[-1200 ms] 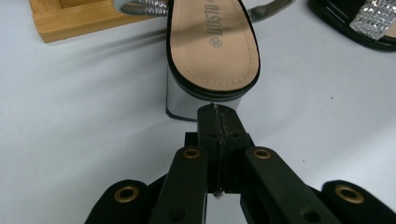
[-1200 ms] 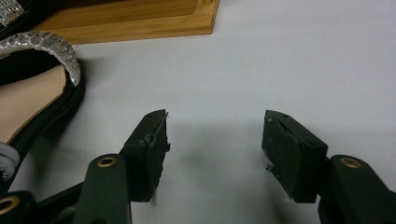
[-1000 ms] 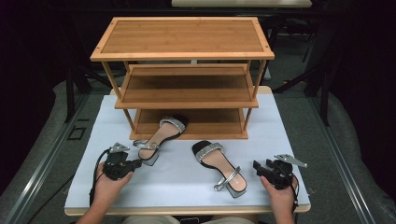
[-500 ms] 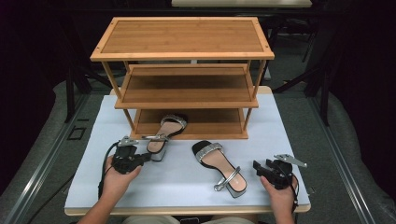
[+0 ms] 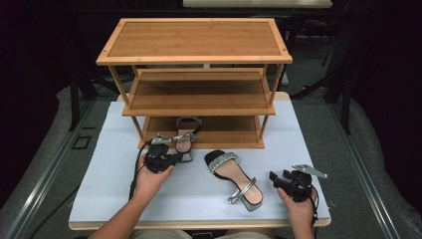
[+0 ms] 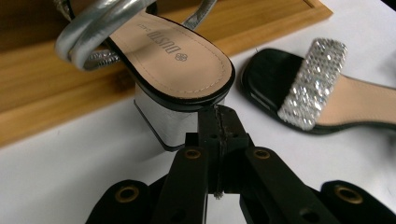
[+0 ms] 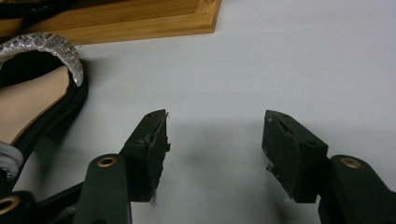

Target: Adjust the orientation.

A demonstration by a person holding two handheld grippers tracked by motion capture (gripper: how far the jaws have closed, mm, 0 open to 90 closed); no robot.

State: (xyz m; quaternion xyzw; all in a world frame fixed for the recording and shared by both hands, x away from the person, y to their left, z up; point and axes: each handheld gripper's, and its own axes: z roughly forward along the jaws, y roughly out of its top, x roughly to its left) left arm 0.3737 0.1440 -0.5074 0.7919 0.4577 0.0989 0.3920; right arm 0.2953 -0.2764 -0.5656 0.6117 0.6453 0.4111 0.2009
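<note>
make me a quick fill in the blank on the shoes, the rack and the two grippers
1. The left gripper has its jaws ____ , just below the heel of the sandal.
2. The right gripper has its jaws ____ over the bare table.
3. The wooden rack has ____ shelves.
4. The other sandal lies on the ____ .

Missing words: shut; open; three; table

Your high view looks forward and down over the whole tabletop (image 5: 114, 199) and the wooden shelf rack (image 5: 194, 55) from afar. Your left gripper view sits low and close at the rear sandal (image 6: 182, 60). Your right gripper view skims the tabletop. Both gripper views share the front sandal (image 6: 317, 93) and the rack's base edge
</note>
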